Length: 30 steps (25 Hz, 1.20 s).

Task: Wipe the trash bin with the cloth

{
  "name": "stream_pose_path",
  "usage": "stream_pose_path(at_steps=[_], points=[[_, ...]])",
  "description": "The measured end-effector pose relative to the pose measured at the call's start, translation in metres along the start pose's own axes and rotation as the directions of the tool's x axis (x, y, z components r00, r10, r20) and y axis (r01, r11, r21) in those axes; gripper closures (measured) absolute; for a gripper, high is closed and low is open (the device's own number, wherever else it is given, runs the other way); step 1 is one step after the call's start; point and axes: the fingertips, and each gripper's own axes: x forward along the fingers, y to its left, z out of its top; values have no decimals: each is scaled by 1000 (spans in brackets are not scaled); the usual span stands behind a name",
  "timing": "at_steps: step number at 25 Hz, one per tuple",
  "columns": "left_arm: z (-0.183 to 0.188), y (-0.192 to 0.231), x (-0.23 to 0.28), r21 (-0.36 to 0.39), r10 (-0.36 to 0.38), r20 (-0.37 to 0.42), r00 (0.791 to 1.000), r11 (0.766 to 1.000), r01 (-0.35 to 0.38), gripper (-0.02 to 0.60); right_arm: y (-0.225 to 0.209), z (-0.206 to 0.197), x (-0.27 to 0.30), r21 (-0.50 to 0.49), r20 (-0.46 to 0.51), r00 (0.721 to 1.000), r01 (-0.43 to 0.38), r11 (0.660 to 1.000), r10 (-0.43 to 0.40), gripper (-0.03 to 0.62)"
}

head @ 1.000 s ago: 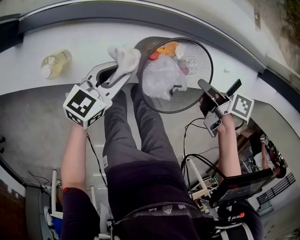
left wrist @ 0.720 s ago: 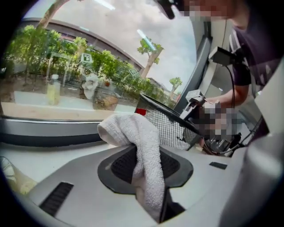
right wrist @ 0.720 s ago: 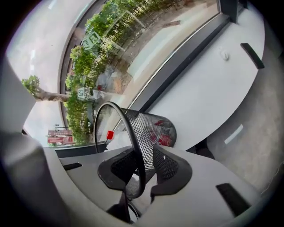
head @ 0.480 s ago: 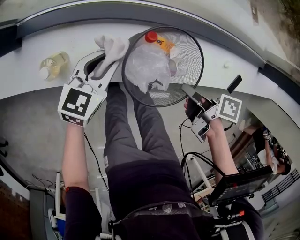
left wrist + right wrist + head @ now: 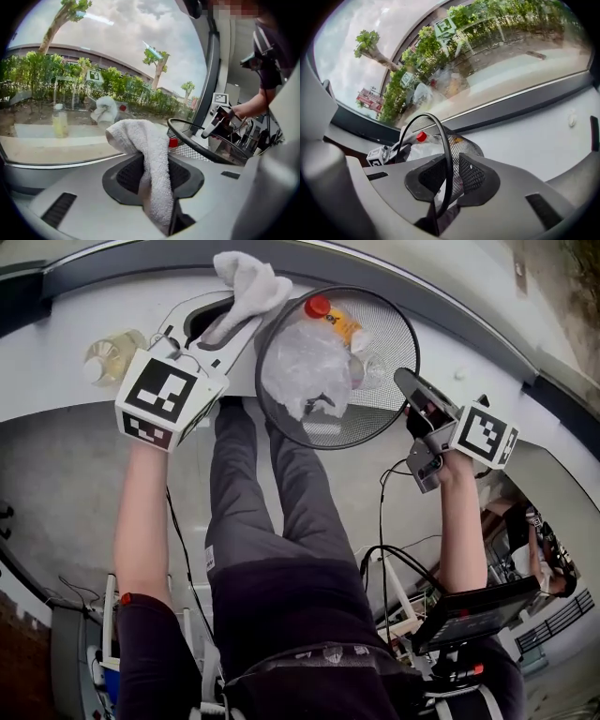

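Note:
The black mesh trash bin (image 5: 375,409) lies tilted on the white ledge with its mouth toward me. It holds a clear plastic bag (image 5: 305,367) and a red-capped bottle (image 5: 317,306). My left gripper (image 5: 239,310) is shut on a white cloth (image 5: 248,282), just off the rim's upper left. In the left gripper view the cloth (image 5: 140,140) drapes over the jaws, and the bin's rim (image 5: 197,146) lies to the right. My right gripper (image 5: 417,397) is at the rim's right side. Its jaws have just been closing, and the rim (image 5: 443,140) runs between the pads, gripped.
A bottle of yellowish liquid (image 5: 111,354) stands on the white ledge (image 5: 56,352) to the left, below a window. The person's legs (image 5: 272,521) are under the bin. Cables and a dark screen (image 5: 478,610) lie at lower right.
The left gripper has carried the cloth up and right to the rim's upper left. The right gripper dropped off the rim, then moved back up to it and closed.

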Motion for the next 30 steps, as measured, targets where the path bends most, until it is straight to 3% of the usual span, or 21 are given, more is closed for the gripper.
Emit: stream_pose_path(at_steps=[3, 6, 13, 16, 19, 23, 25, 27, 28, 30], points=[[-17, -15, -5, -27, -32, -27, 999, 999, 31, 474, -16, -6, -10, 183, 27, 995, 92, 979, -99, 530], [-29, -29, -16, -50, -45, -38, 998, 998, 43, 474, -18, -15, -15, 354, 65, 994, 55, 934, -84, 520], [-67, -69, -50, -42, -106, -107, 989, 994, 102, 474, -20, -47, -23, 537, 65, 996, 18, 843, -63, 513], [-79, -90, -54, -91, -137, -120, 983, 988, 127, 474, -18, -58, -25, 575, 85, 995, -2, 818, -58, 513], [-91, -103, -63, -153, -128, -135, 983, 982, 107, 474, -15, -69, -22, 548, 61, 997, 1, 836, -42, 513], [-94, -98, -67, -147, -81, -143, 986, 987, 60, 474, -14, -73, -25, 465, 4, 998, 47, 884, -55, 511], [-85, -78, -66, -141, -24, -128, 992, 990, 6, 474, -15, -62, -31, 345, -16, 996, 92, 934, -93, 505], [-68, -51, -64, -139, 31, -94, 995, 989, -44, 474, 2, -33, -26, 135, 12, 1000, 21, 991, -23, 505], [-56, -38, -61, -139, 45, -69, 997, 989, -54, 474, 9, -18, -22, 54, 32, 999, -15, 998, 13, 505], [-32, -16, -50, -137, 45, -21, 999, 989, -47, 474, 10, 0, -15, -3, 55, 998, -23, 1000, 24, 505]])
